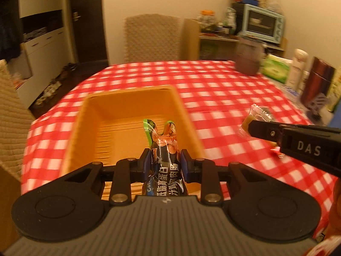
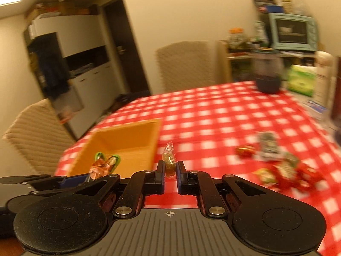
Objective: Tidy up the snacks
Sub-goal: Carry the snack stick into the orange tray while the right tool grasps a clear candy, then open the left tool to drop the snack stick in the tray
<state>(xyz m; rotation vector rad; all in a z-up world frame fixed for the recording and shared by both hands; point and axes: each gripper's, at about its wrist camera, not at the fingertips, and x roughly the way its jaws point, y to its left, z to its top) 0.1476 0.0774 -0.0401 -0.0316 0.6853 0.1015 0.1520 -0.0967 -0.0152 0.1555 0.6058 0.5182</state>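
While both hands hang above the checked tablecloth (image 1: pixel 213 89), each gripper has something pinched. Left gripper (image 1: pixel 164 162): blue pads clamped on a sausage packet (image 1: pixel 165 149), dark wrapper with white printed characters, clear glossy film at the top showing orange-brown meat, two rounded ends with a green edge sticking up past the fingertips. Directly beyond those fingertips sits the orange basket (image 1: pixel 89 115), ribbed floor, nothing visible inside it. Over to the right gripper (image 2: pixel 170 168): jaws closed tight on a small clear sachet (image 2: pixel 169 157), amber-yellow contents, crimped seal standing up above the fingertips. From the left camera that sachet pokes out beyond the black finger marked DAS. To the left of the right gripper's fingers, the sausage packet shows again in front of the basket. Off to the right of those fingers, a loose pile of snacks (image 2: pixel 283 170) lies on the cloth: red wrappers, a green-and-yellow one, a grey packet, all blurred.
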